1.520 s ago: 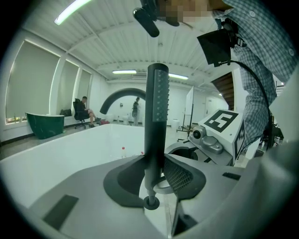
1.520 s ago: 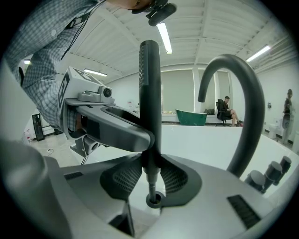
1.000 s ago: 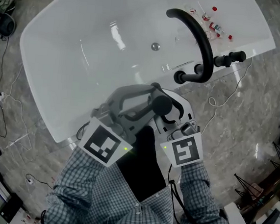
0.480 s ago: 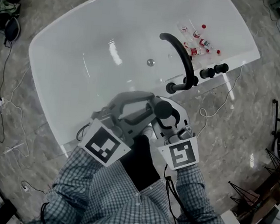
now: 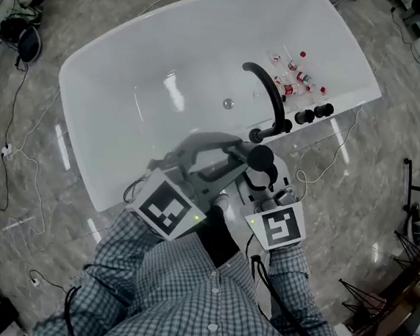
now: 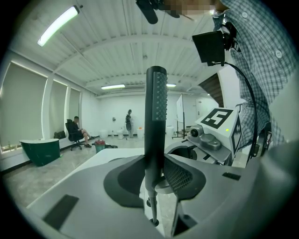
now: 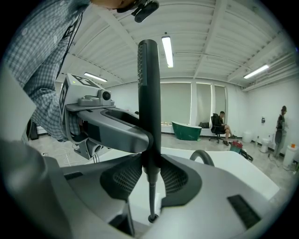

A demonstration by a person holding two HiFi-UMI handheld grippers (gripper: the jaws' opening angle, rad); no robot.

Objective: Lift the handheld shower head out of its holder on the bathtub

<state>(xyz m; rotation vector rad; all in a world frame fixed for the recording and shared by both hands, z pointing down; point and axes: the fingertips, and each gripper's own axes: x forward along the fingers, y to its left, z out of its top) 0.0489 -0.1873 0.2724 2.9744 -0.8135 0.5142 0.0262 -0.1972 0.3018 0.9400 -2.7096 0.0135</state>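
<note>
The left gripper's pads are pressed onto the lower shaft of the shower head; the right gripper's pads are clamped on the same shaft from the other side; neither pair shows a gap. The shower head stands upright between both grips, long axis vertical, its nozzle strip above the jaws and its thin hose hanging straight down below them.

From the head view, the shower head shows end-on, close to the person's chest, with the left gripper and right gripper meeting on it, about equally near. It looks clear of the black fittings on the rim, which lie ahead and to the right; the task seems nearly done.

The bathtub lies below and ahead; the arched black tap stands between the grips and the fittings. Overhead is open; the hose is the likely limit on further lift; small bottles sit on the far ledge, well apart.
</note>
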